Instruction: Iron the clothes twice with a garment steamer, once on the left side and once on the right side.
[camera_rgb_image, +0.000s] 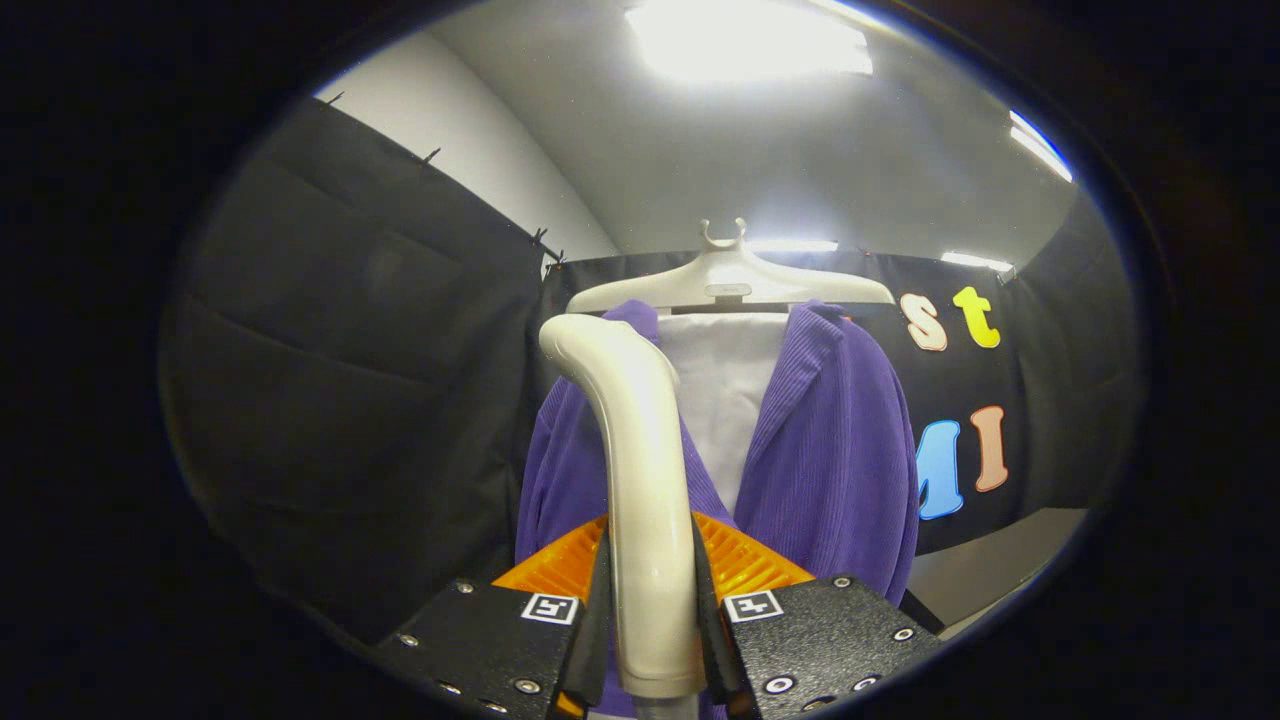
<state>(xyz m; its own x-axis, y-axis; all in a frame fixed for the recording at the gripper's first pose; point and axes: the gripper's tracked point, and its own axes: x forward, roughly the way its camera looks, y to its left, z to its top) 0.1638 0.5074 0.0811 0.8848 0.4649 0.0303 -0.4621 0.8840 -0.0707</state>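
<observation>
Between the fingers (650, 640), clamped: garment steamer (640, 480) handle, head curving toward purple corduroy jacket (830, 450) on white hanger (730, 280), just beyond. Risk: handle may twist in the grip; head could snag the lapel, swinging the hanger.

Purple garment (830, 450) on white hanger (730, 280)
</observation>
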